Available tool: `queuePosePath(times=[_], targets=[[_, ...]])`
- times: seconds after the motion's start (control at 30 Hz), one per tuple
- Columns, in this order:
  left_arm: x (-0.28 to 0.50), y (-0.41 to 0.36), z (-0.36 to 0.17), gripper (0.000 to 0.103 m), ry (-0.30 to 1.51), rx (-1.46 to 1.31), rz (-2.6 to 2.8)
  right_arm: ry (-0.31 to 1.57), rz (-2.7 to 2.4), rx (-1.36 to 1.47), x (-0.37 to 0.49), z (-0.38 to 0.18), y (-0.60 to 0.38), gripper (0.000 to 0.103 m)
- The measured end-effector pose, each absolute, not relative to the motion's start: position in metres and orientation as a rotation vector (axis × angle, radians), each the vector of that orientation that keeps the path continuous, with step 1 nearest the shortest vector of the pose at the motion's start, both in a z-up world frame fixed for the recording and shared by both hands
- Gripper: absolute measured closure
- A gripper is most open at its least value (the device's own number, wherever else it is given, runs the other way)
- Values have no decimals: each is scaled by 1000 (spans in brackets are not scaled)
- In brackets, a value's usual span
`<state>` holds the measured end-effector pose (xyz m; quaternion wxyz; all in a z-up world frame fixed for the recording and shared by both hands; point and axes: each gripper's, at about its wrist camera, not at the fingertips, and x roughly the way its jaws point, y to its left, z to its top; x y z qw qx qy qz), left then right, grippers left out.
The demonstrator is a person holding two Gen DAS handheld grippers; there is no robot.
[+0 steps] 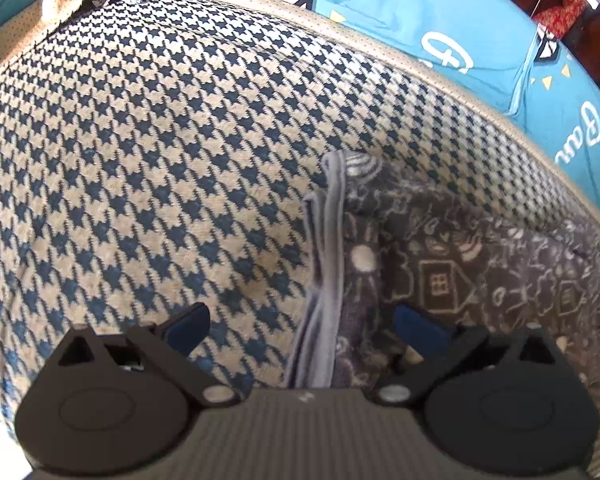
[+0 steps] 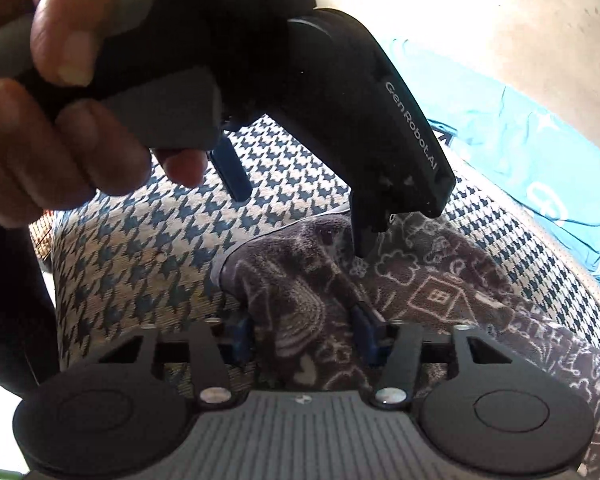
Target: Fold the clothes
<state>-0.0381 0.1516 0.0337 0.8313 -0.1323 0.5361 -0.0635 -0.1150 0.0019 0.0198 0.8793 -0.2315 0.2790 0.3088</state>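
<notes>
Under everything, a cushion (image 1: 160, 140) in tan and dark blue houndstooth, filling most of both views. A plain tan border along its far edge, and a loose crumpled tan flap at its far left corner in the left wrist view.

Beyond the far edge, a turquoise sheet (image 1: 440, 12) with white letters and small yellow triangles, creased.

On the right part of the cushion, close to its far right edge, a grey cloth (image 1: 460, 272) printed with white outline drawings: little houses, clouds, hearts. Already folded, with several layers stacked at its left edge, pale on the inside. Rest of the cushion to the left bare.

In the right wrist view, top left, a hand (image 2: 60, 100) wrapped around the grey handle of the left gripper (image 1: 302, 326).

Left gripper released, fingers wide apart, low over the cloth. Layered edge of the cloth between the two blue pads (image 1: 188, 326) in its own view; right finger over the cloth, left finger over the bare houndstooth. From the right wrist view, one fingertip down at the cloth, perhaps touching; hard to tell.

Right gripper (image 2: 302, 336) clenched on a thick bunched fold of the cloth, blue pads (image 2: 242, 336) pressing into it from both sides, cloth bulging up between them.
</notes>
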Motion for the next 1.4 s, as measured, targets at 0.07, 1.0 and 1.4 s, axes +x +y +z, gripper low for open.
queuePosePath(times=[0.07, 1.0, 1.4], targets=[[-34, 147, 32, 0, 1141, -293, -146, 577, 638, -463, -115, 23, -1, 66], [8, 110, 9, 51, 1164, -530, -344, 497, 598, -262, -123, 71, -55, 82], [12, 1, 123, 75, 978, -367, -455, 308, 421, -211, -146, 111, -125, 82]])
